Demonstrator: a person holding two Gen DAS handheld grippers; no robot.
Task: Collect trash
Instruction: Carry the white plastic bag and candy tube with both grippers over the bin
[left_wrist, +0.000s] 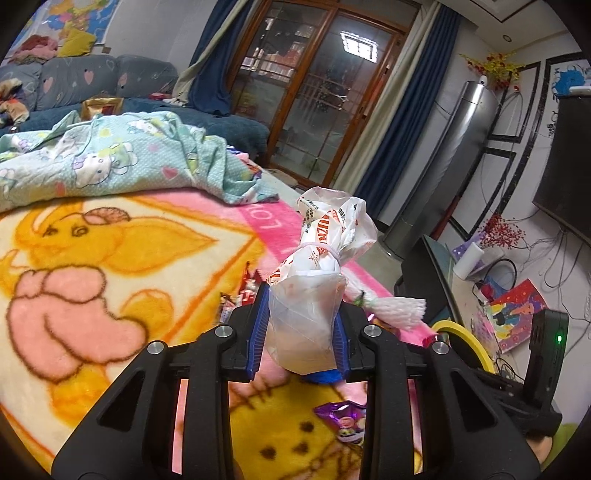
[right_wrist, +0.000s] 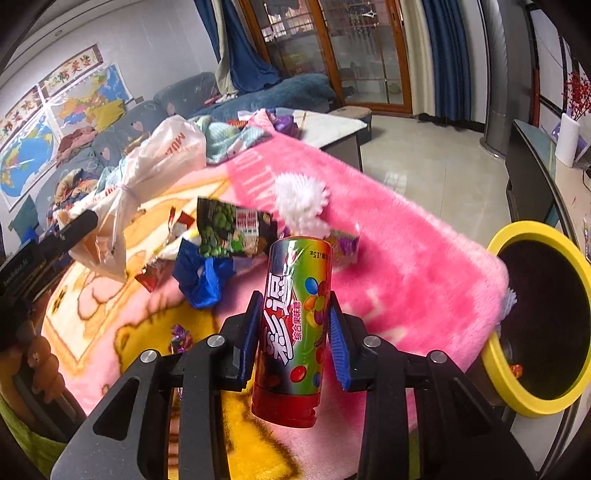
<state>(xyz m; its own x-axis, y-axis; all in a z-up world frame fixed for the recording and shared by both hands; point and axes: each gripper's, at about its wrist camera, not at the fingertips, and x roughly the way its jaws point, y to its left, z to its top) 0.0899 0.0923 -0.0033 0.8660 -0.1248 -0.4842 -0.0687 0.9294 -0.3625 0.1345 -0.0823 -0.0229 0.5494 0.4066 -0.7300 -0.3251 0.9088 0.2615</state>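
Left wrist view is showing the left gripper (left_wrist: 301, 332) clamping a soft, light, tied bag (left_wrist: 314, 291) by its lower body above the blanket (left_wrist: 110, 258), while the right gripper (right_wrist: 293, 338) is gripping a stiff, probably slick tube (right_wrist: 293, 321) mid-length, near the bin (right_wrist: 495, 243).

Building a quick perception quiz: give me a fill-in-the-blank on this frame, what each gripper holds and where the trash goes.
1. The left gripper is shut on a tied plastic ____.
2. The right gripper is shut on a candy ____.
3. The bin beside the blanket has a ____ rim.
4. The crumpled wrapper on the blanket is ____.

Missing words: bag; tube; yellow; blue
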